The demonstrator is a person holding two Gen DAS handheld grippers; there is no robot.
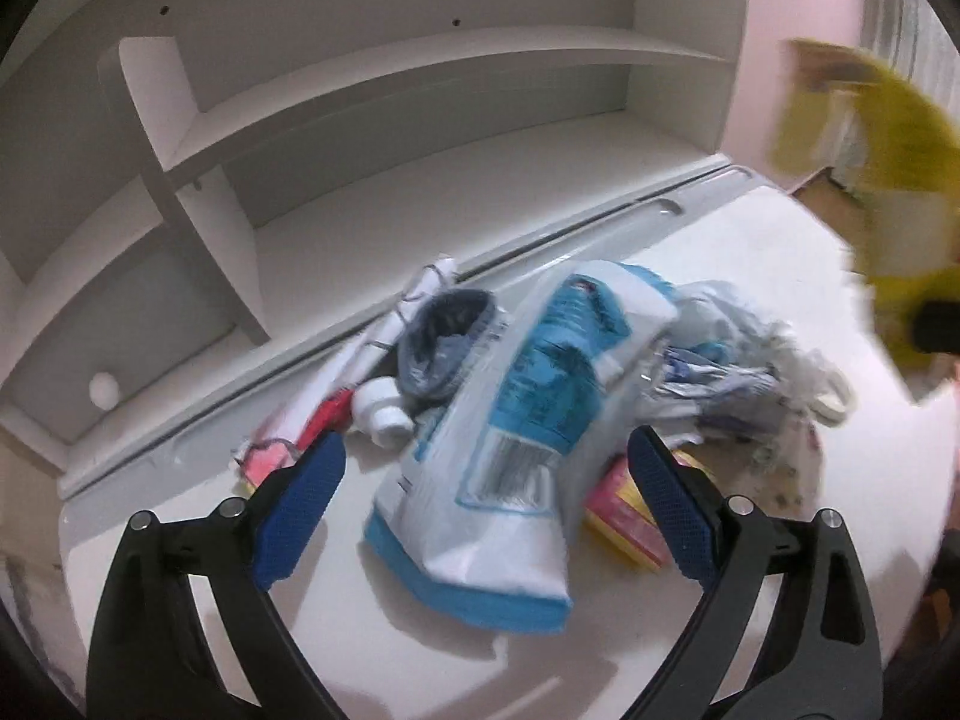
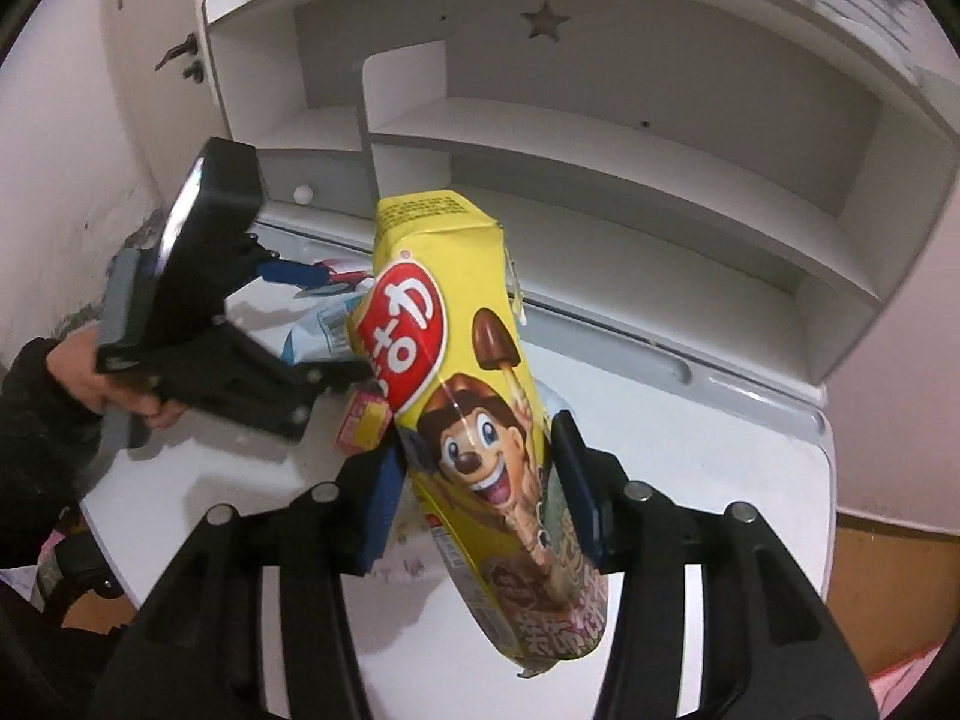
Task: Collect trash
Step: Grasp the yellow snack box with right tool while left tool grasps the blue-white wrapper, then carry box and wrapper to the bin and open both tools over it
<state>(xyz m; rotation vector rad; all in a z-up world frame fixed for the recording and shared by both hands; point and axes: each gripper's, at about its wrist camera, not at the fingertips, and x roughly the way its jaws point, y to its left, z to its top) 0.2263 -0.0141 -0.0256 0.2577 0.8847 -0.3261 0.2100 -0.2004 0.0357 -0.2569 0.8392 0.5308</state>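
Observation:
My right gripper [image 2: 480,474] is shut on a yellow snack box [image 2: 468,396] with a cartoon face, held up above the white desk [image 2: 690,480]. The same box shows blurred at the right edge of the left wrist view [image 1: 888,180]. My left gripper [image 1: 486,480] is open over a pile of trash, with a blue and white plastic bag [image 1: 510,438] between its fingers. In the pile lie a small white bottle [image 1: 381,411], a grey crumpled wrapper [image 1: 447,342], crumpled clear plastic [image 1: 738,360] and a pink and yellow box [image 1: 624,522]. The left gripper also shows in the right wrist view [image 2: 288,324].
A white shelf unit [image 1: 420,90] with open compartments stands behind the desk. A grey rail [image 1: 540,252] runs along the desk's back edge. A pink wall [image 1: 798,12] is at the right, and a wooden floor [image 2: 888,576] lies beyond the desk's right edge.

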